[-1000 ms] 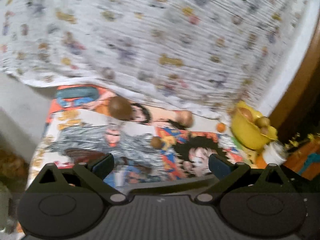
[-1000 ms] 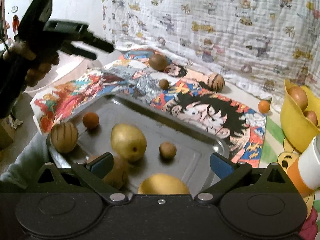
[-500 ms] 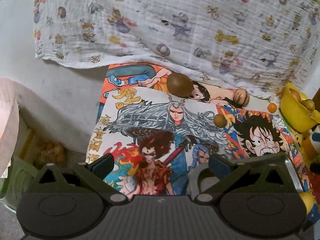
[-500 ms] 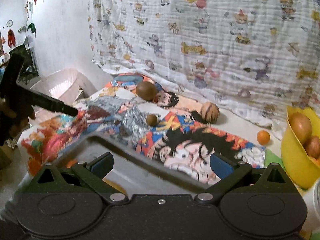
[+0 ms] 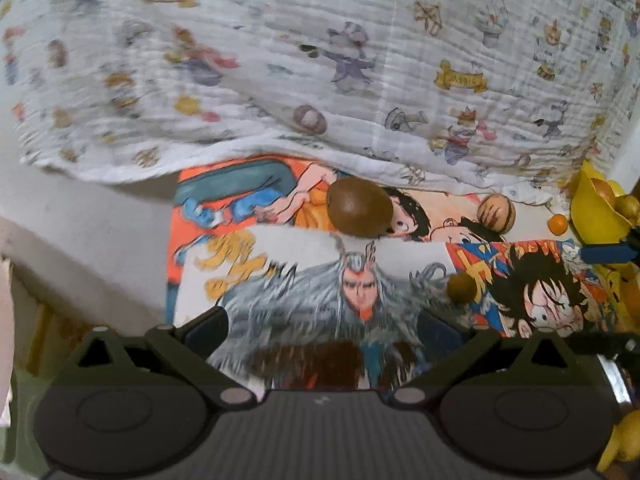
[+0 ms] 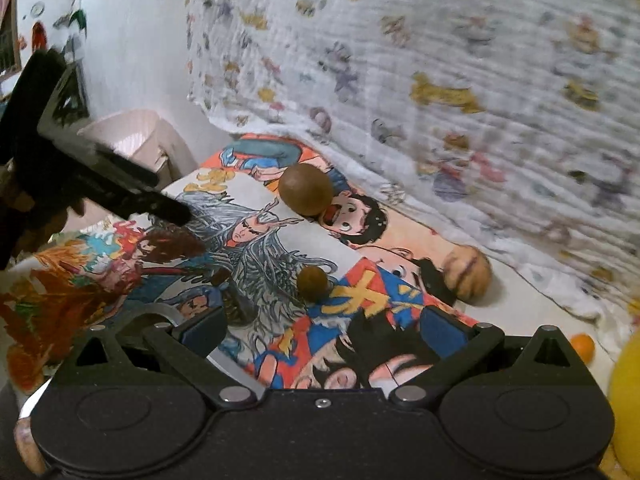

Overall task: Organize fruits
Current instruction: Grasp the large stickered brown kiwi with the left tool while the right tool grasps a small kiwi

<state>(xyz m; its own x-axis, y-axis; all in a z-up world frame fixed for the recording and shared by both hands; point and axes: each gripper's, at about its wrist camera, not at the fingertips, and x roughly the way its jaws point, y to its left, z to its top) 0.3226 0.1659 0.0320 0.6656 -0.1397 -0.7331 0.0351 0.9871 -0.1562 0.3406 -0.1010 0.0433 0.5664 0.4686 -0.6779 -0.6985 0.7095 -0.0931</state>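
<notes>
Cloth banner motif [image 5: 460,79]: small yellow ribbon printed on the white hanging cloth, lettering reads roughly "MAGIC", blurred.
Poster lettering [image 5: 230,258]: large yellow characters on the cartoon poster, not legible.

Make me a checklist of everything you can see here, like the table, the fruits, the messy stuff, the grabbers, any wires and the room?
Surface: cartoon posters cover it.
Job's things: big brown fruit, small brown fruit, striped fruit and small orange lie apart on top; yellow bowl holds more fruit; metal tray corner shows.
Clutter: pink tub.
Grippers: left gripper open, empty; right gripper open, empty.
Cables: nothing seen.
Surroundings: printed white cloth hangs behind.
</notes>
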